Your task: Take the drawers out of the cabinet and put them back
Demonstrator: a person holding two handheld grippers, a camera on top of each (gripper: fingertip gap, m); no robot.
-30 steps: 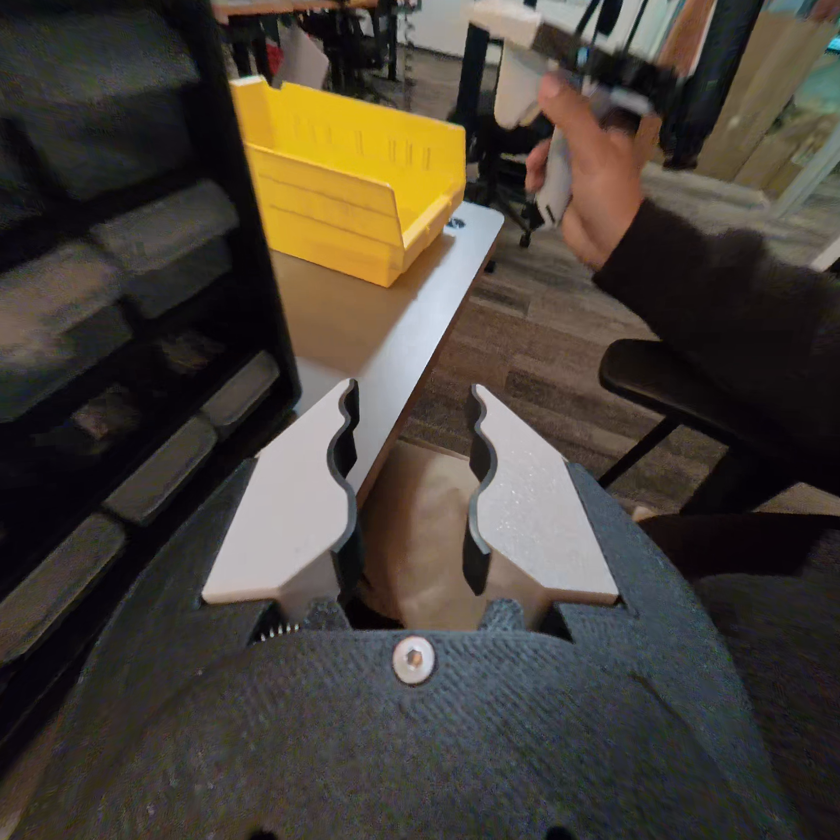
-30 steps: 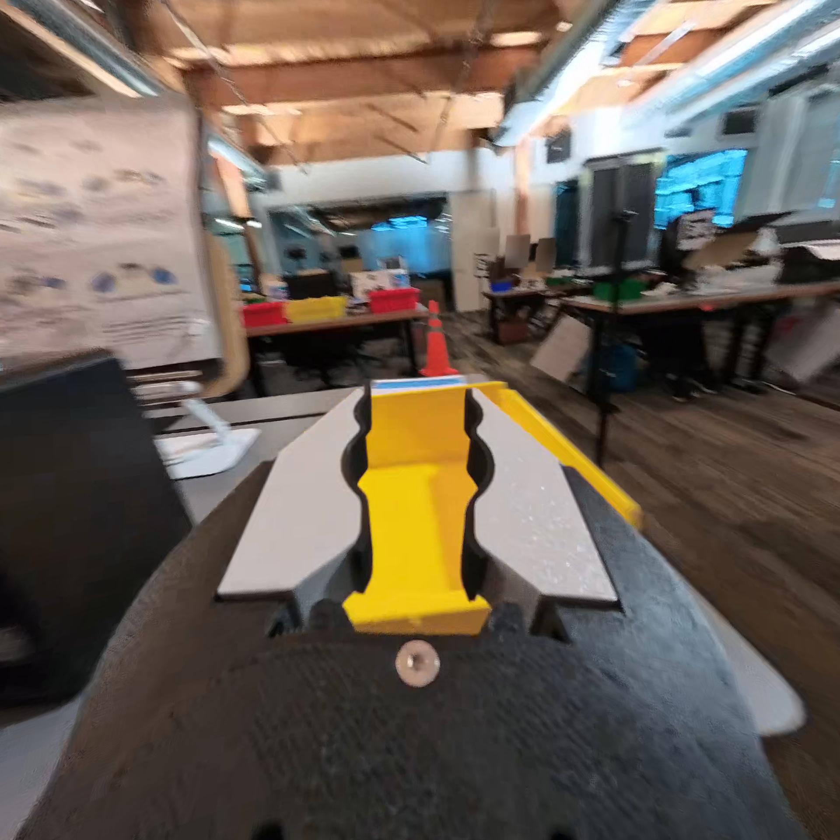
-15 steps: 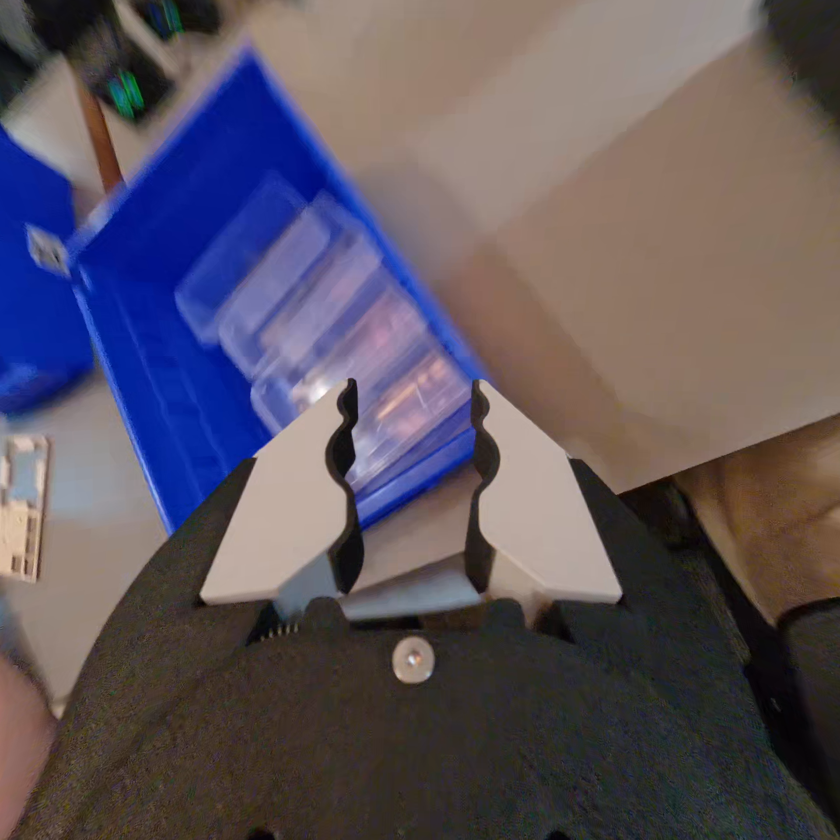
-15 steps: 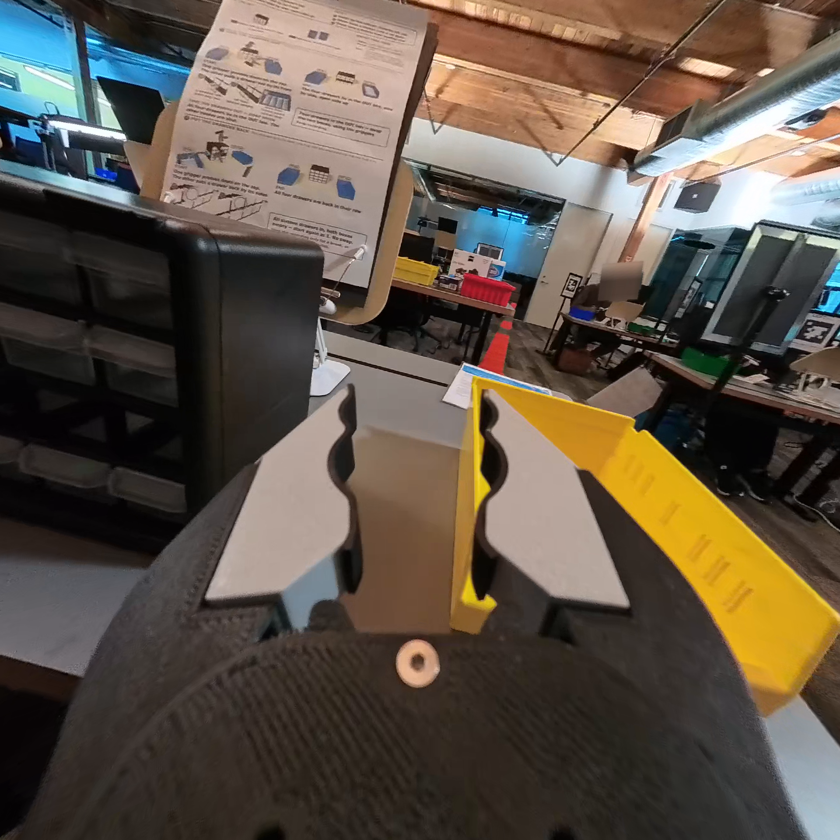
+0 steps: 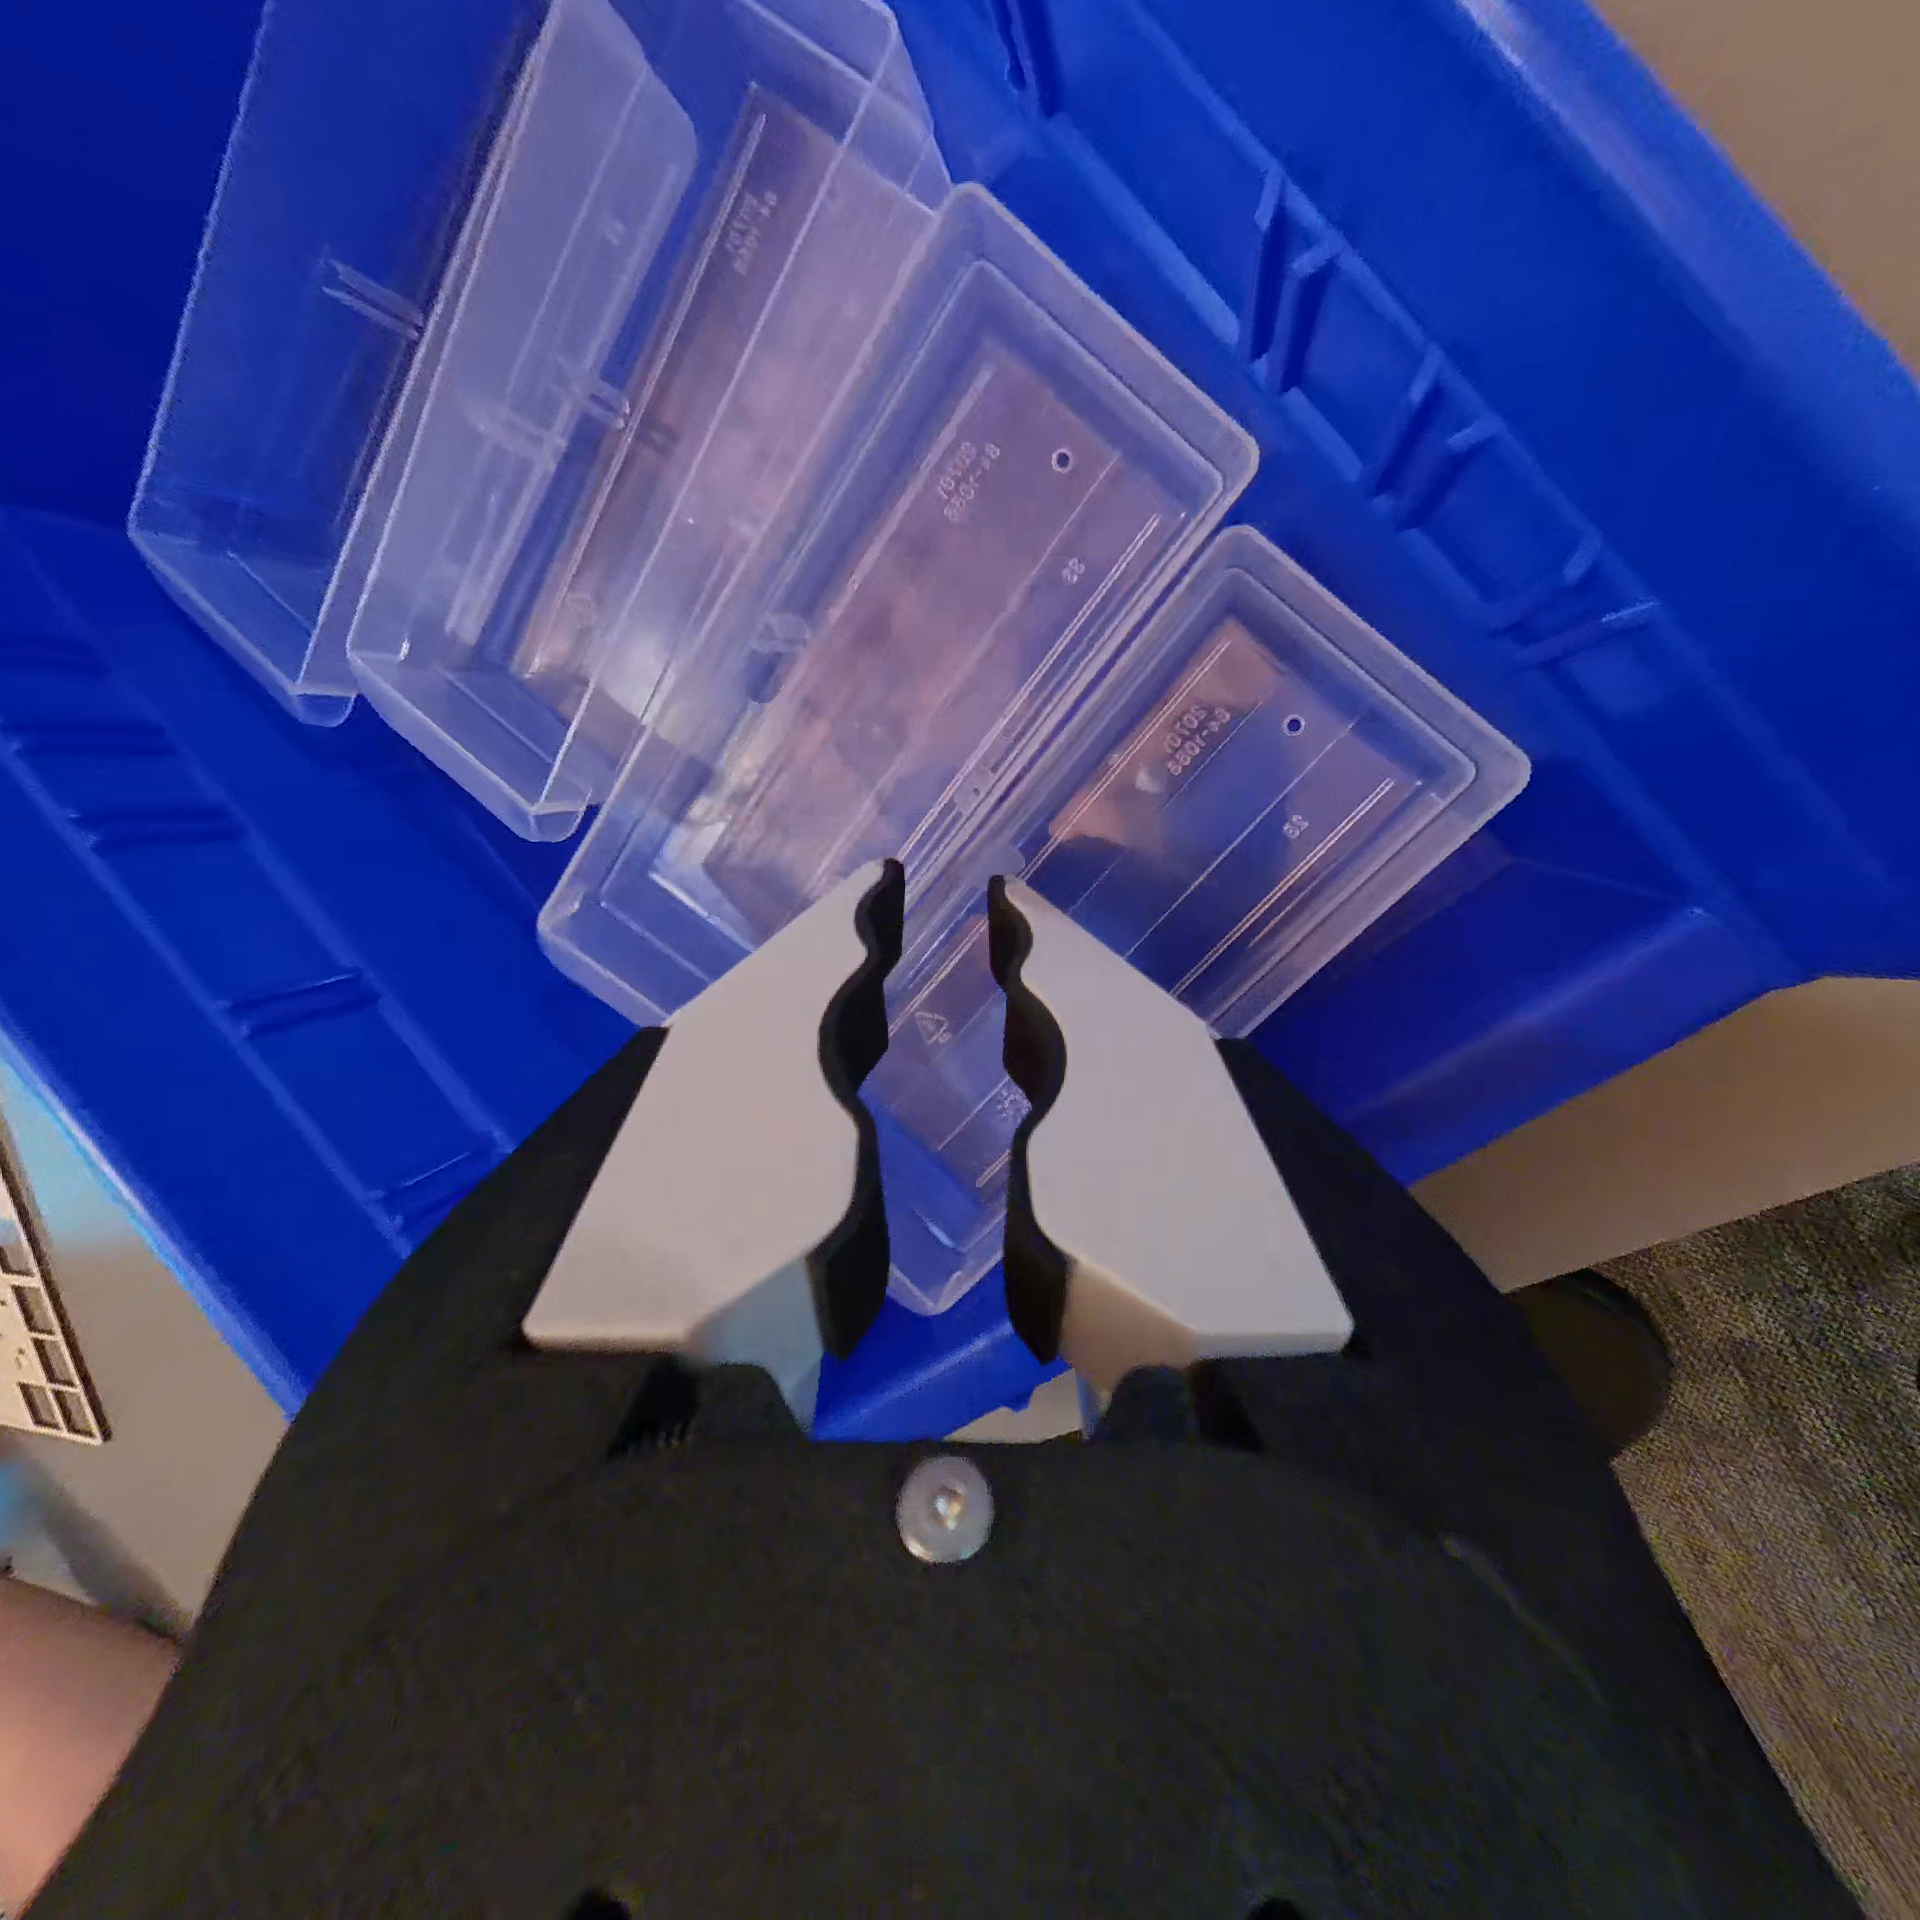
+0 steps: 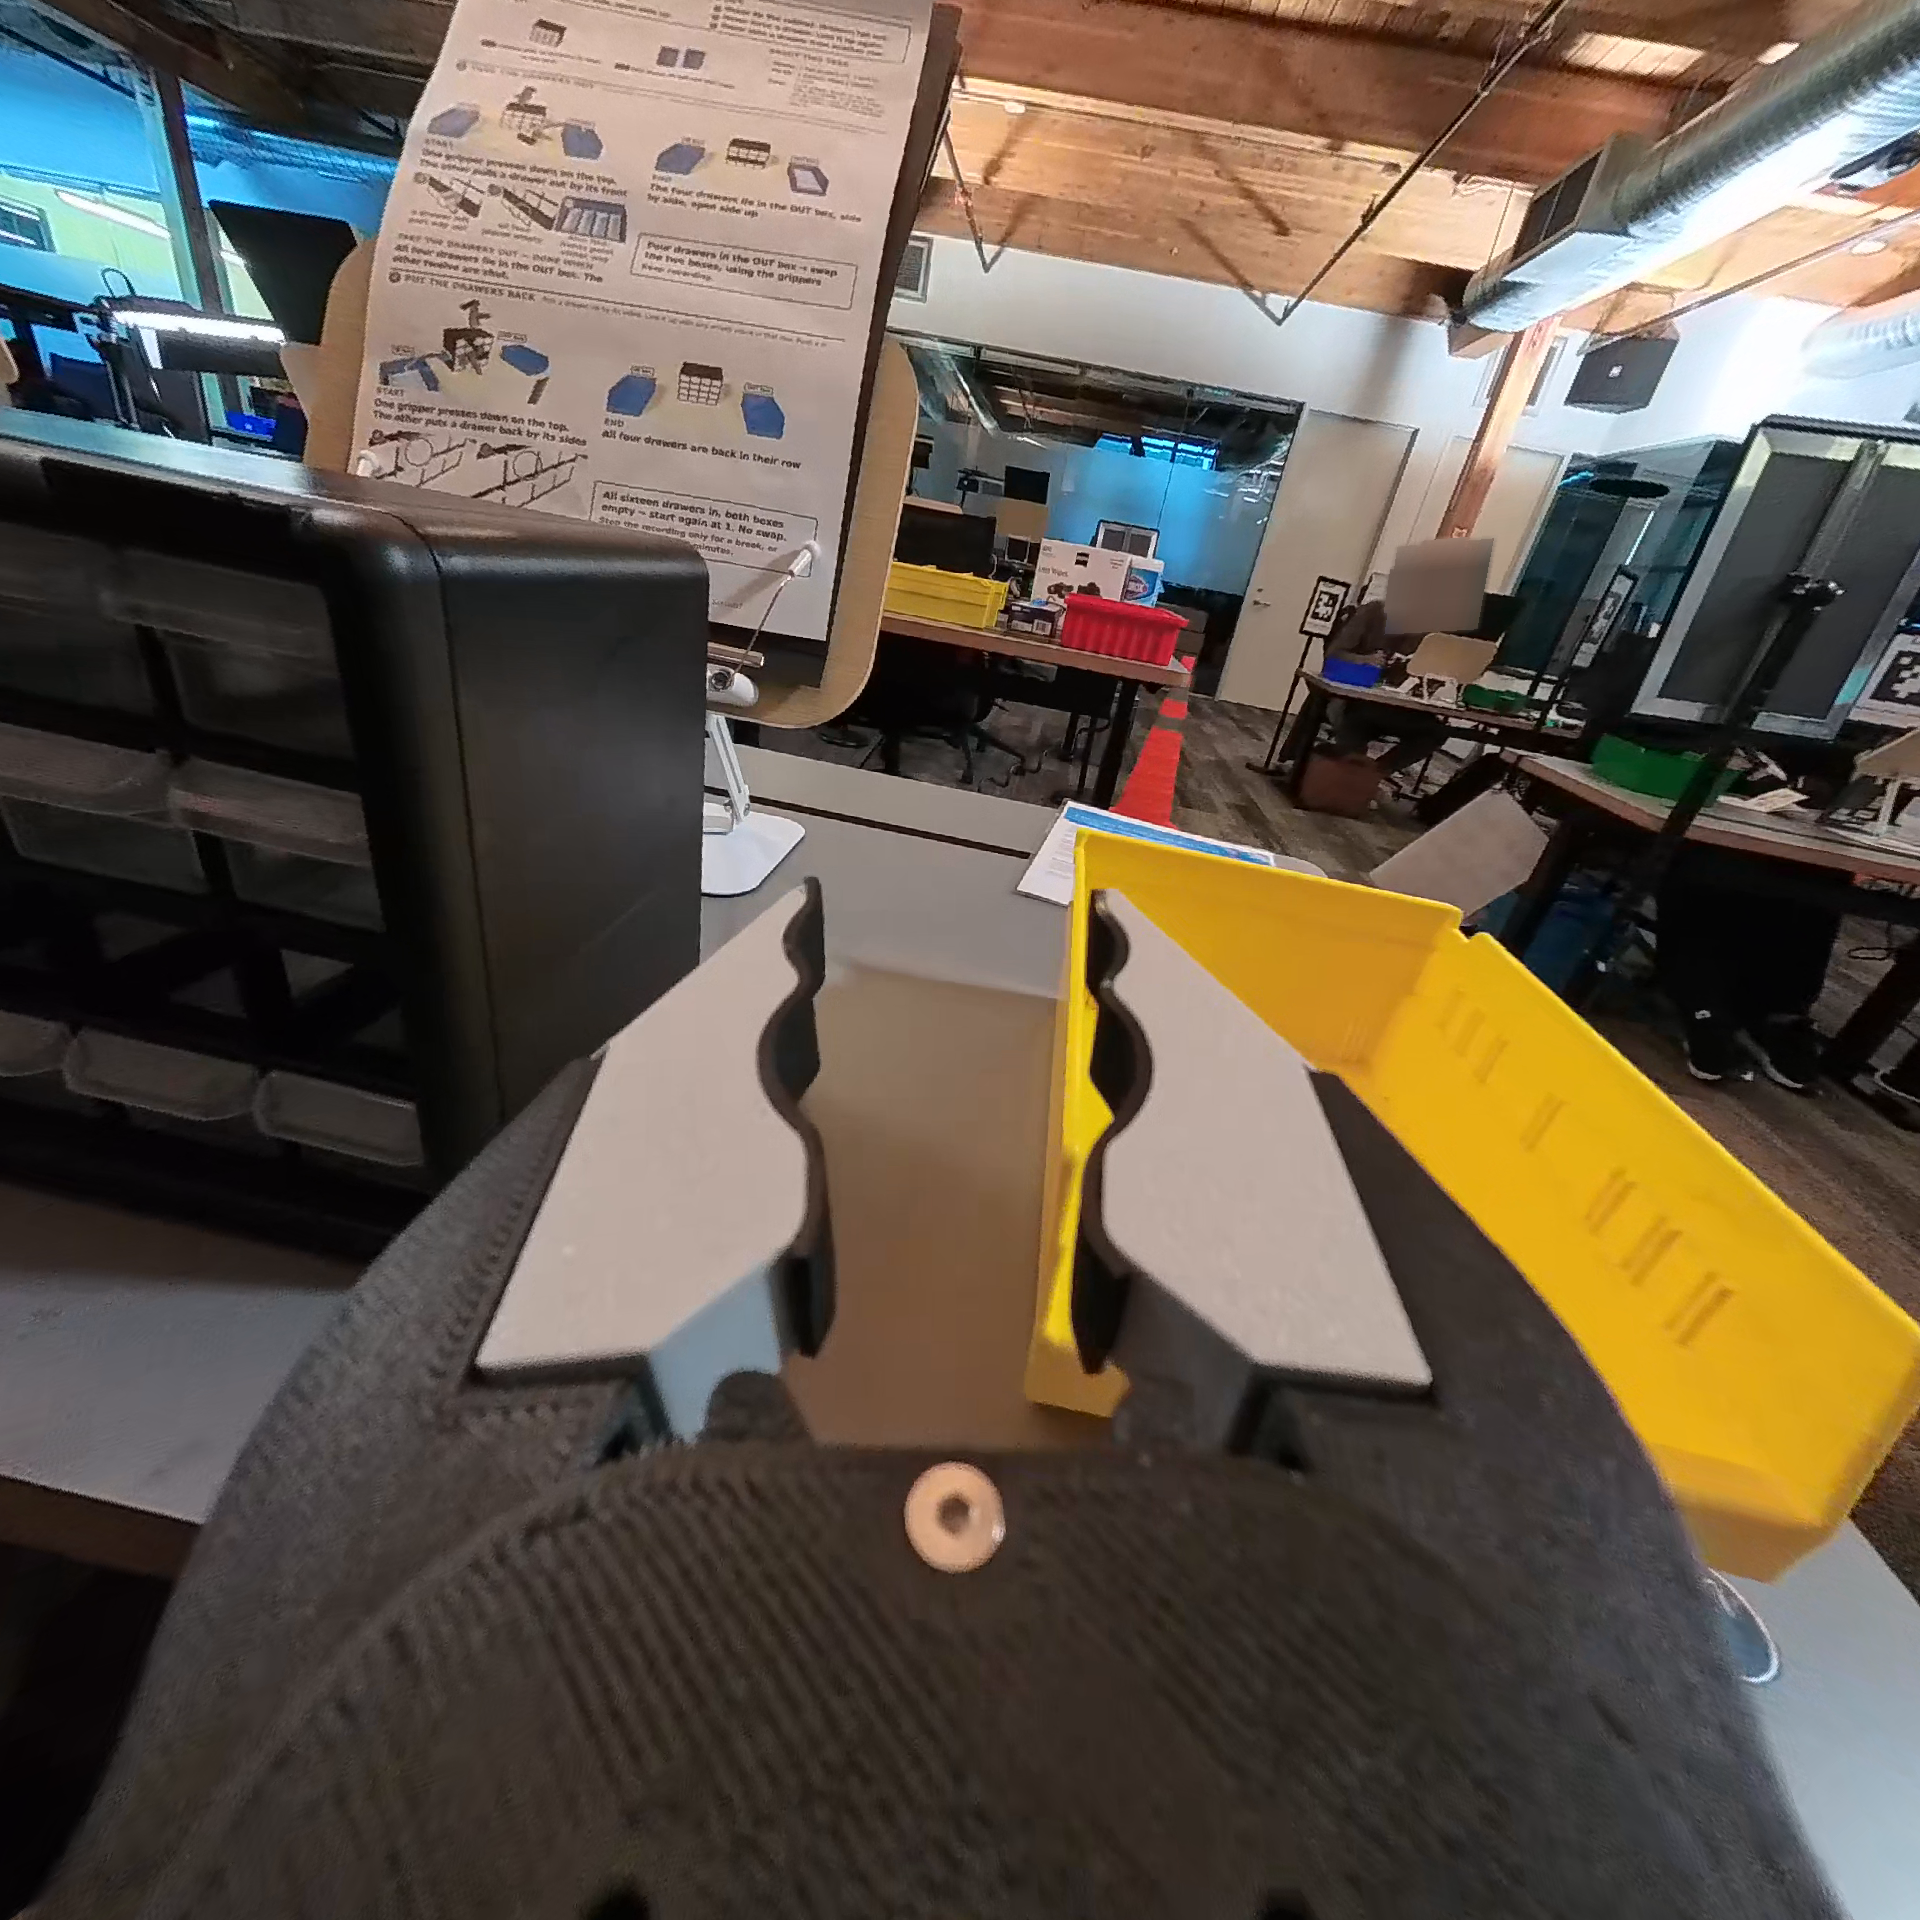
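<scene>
In the left wrist view, several clear plastic drawers (image 5: 935, 582) lie side by side in a blue bin (image 5: 260, 987). My left gripper (image 5: 943, 881) hangs low over the near end of the middle drawers. Its jaws stand a narrow gap apart, and I see nothing pinched between them. In the right wrist view, the black drawer cabinet (image 6: 561, 779) stands on the left with clear drawers (image 6: 260, 810) in its slots. My right gripper (image 6: 956, 899) is open and empty above the table (image 6: 156, 1299). Its right finger is next to the left wall of a yellow bin (image 6: 1455, 1143).
A printed instruction sheet (image 6: 644, 312) on a stand rises behind the cabinet. A paper (image 6: 1049, 862) lies behind the yellow bin. Other tables with bins fill the room beyond. A white gridded object (image 5: 31, 1340) lies left of the blue bin, and carpet (image 5: 1766, 1455) shows at the lower right.
My left gripper swung away from the cabinet side to the blue bin, dropped closer to the clear drawers and narrowed its jaws. My right gripper settled beside the yellow bin.
</scene>
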